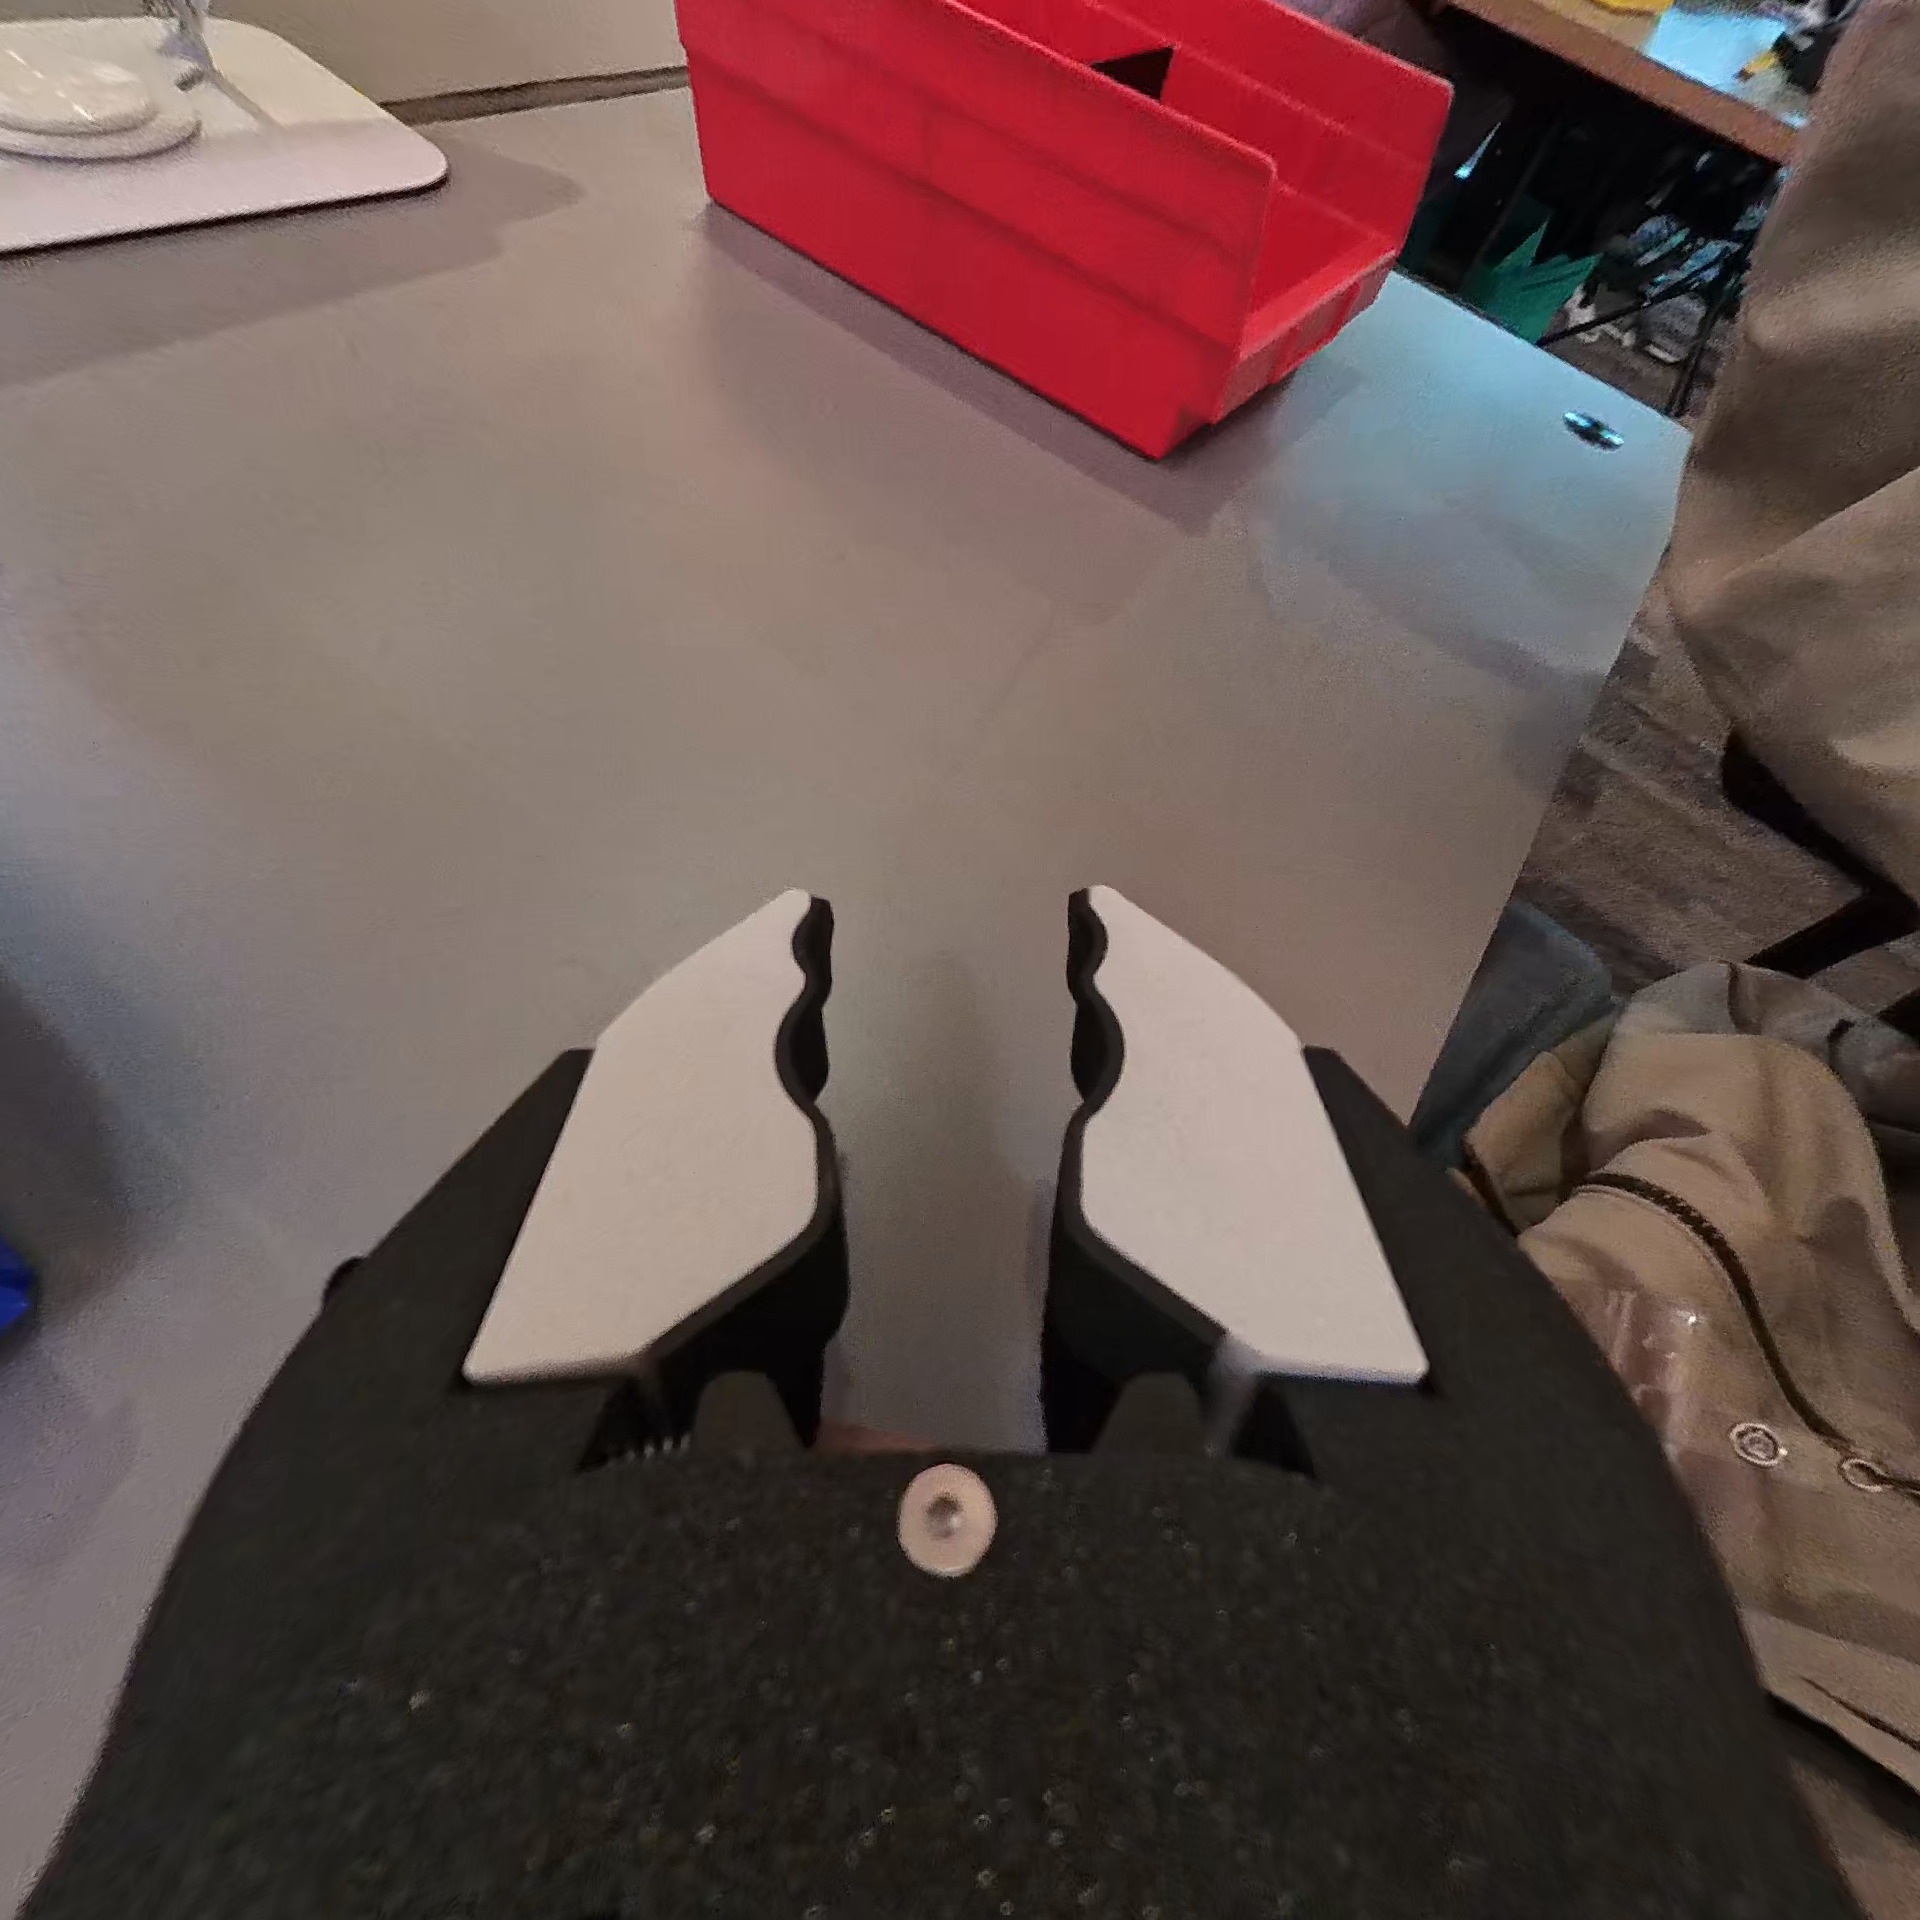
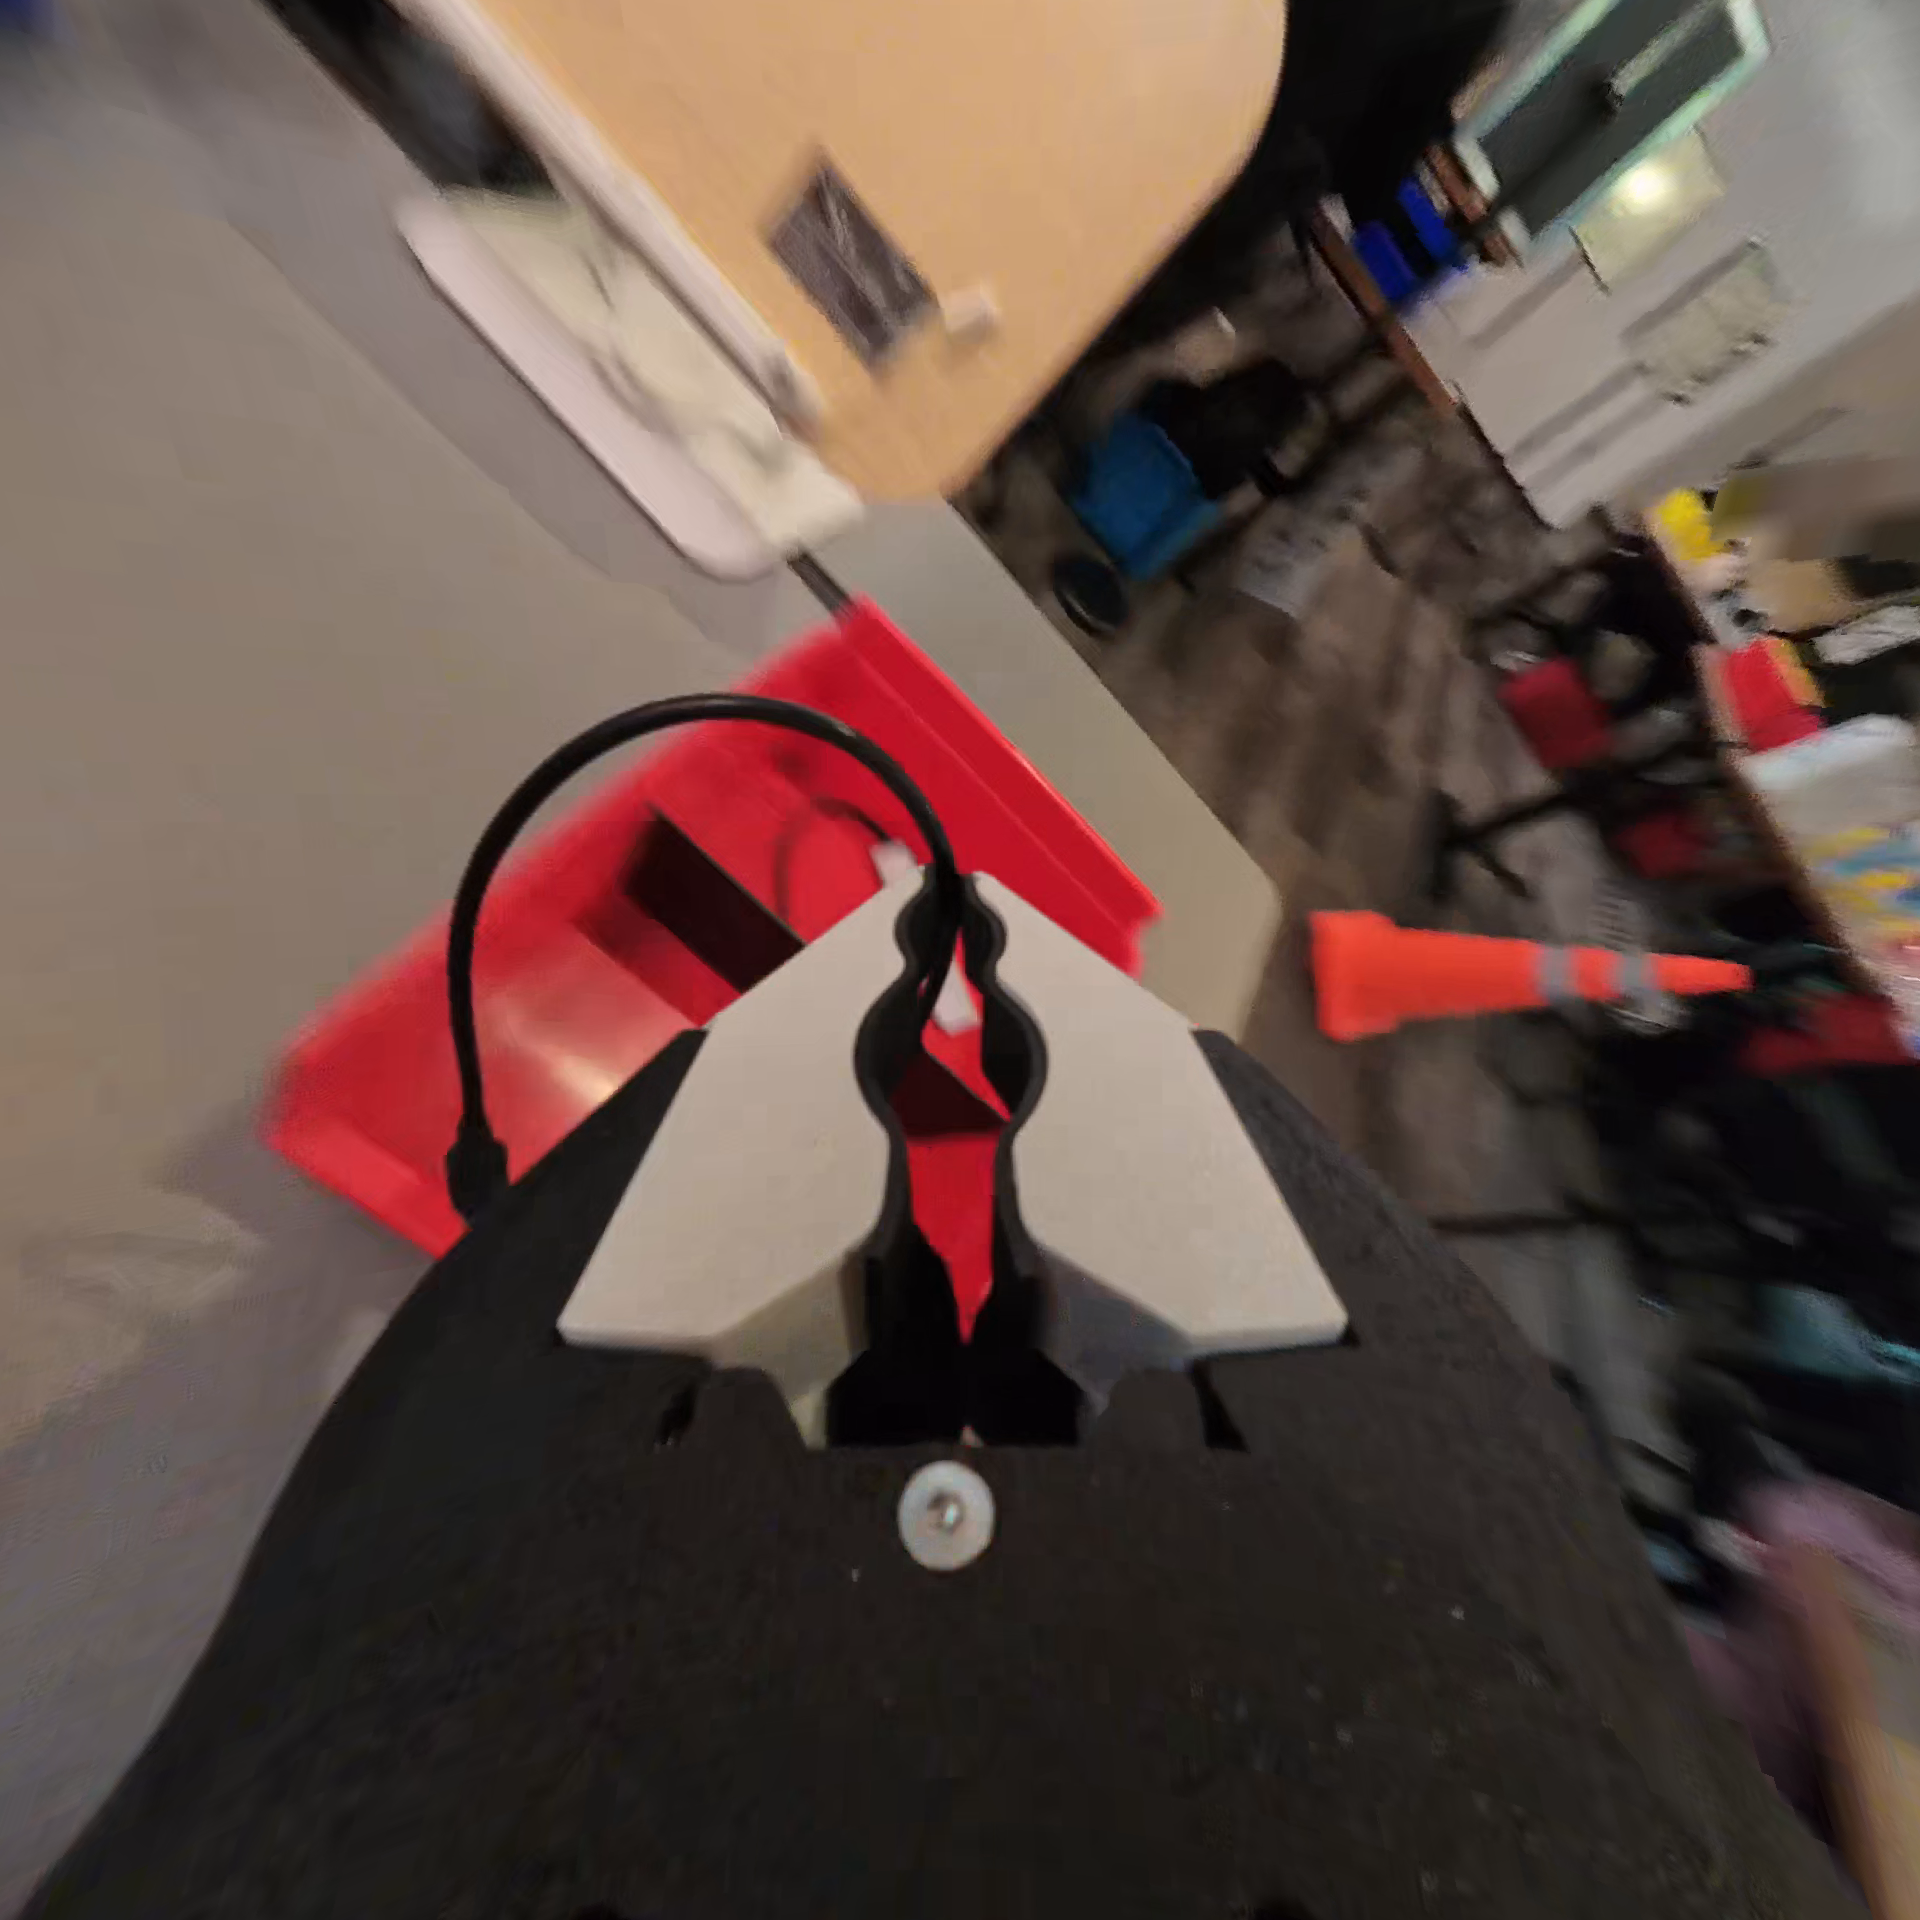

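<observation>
My left gripper is open and empty, low over the bare grey table. A red plastic bin stands ahead of it, farther along the table. In the blurred right wrist view, my right gripper is shut on a short black cable. The cable loops up and to the left of the fingertips and ends in a black plug hanging by the gripper body. The gripper holds the cable above the red bin, which has a dark divider and another thin cable inside.
A white mat with a glass item lies at the table's far left. Tan clothing hangs by the table's right edge. An orange traffic cone lies on the floor beyond the table. Cluttered tables and blue bins stand farther off. Spacing between my two grippers at the tips: around 40 cm.
</observation>
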Motion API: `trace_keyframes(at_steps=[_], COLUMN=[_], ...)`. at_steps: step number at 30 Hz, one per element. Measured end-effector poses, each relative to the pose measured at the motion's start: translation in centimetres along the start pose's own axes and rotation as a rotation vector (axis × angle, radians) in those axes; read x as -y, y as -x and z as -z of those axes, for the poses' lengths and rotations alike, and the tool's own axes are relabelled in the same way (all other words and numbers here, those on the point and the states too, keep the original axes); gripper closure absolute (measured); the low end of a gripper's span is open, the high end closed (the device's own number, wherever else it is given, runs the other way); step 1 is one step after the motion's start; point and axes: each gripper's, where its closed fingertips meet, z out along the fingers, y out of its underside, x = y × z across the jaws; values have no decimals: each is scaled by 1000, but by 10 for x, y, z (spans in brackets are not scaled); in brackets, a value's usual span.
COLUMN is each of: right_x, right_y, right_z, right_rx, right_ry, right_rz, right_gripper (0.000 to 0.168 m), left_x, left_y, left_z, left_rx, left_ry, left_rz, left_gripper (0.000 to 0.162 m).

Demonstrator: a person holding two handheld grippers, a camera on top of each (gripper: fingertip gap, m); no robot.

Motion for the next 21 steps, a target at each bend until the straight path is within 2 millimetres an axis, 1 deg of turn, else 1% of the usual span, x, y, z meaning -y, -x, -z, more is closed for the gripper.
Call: trace_keyframes(at_steps=[1, 3, 4, 5, 8, 10, 12, 14, 15, 17, 18, 19, 21], right_x=[-20, -56, -68, -78, -109, -131, -145, -150, -149, -144, -137, -126, -91], right_y=[-2, 3, 8, 18, 56, 79, 93, 95, 94, 86, 79, 71, 58], right_z=[-9, -29, -41, -54, -90, -106, -119, -129, -131, -124, -118, -110, -87], right_rx=[-26, -39, -33, 2, 153, 243, 283, 254, 238, 207, 186, 165, 107], right_ry=[77, 215, 250, 274, 382, 474, 519, 504, 492, 461, 434, 392, 264], right_rz=[85, 242, 279, 285, 216, 126, 44, -24, -39, -52, -64, -85, -134], right_gripper=[167, 167, 167, 167, 166, 167, 167, 163, 155, 145, 143, 142, 142], left_x=[0, -1, -1, -2, -4, -6, -7, -7, -6, -5, -4, -3, -1], left_y=[-1, -3, -4, -5, -8, -9, -8, -6, -5, -2, 0, 1, 4], left_z=[0, -1, -2, -3, -7, -9, -9, -7, -6, -3, -2, 0, 3], left_rx=[-8, -5, -2, 3, 4, 3, 11, 22, 30, 38, 45, 50, 61], left_ry=[1, 8, 14, 19, 40, 50, 55, 51, 45, 34, 28, 21, 5], left_rz=[7, -5, -18, -32, -52, -59, -65, -66, -64, -56, -51, -47, -40], left_gripper=[120, 120, 120, 121, 121, 122, 122, 121, 121, 119, 119, 118, 117])
